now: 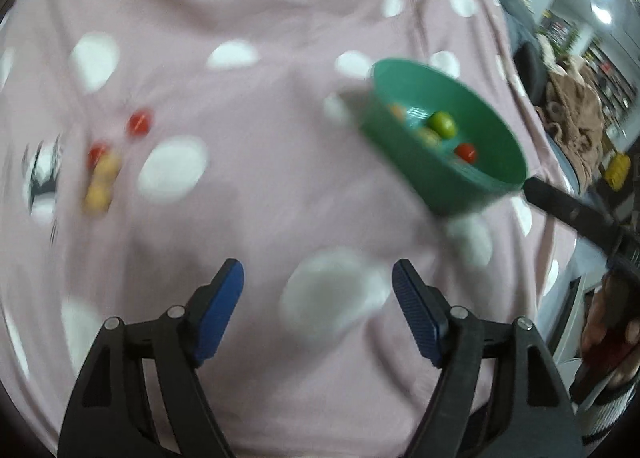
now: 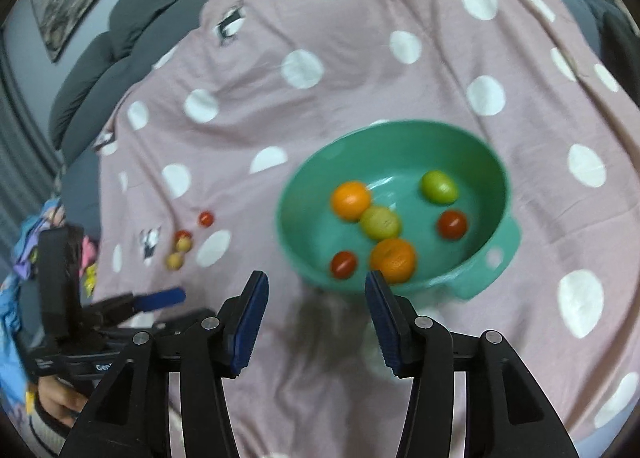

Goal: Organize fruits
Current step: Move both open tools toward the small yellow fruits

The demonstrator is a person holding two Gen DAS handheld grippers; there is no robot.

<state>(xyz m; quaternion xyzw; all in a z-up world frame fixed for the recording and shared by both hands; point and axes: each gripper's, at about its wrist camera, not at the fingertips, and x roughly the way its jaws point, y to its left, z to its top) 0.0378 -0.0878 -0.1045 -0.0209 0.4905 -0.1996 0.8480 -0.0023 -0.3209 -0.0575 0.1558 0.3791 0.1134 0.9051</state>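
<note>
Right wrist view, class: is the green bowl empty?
No, the bowl holds six fruits, among them an orange one, a green one and a red one.

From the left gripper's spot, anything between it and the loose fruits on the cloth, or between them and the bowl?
Nothing visible. The left gripper is open over bare polka-dot cloth; the loose fruits lie ahead to its left, and only cloth separates them from the green bowl. The right gripper sits at the bowl's near side.
</note>
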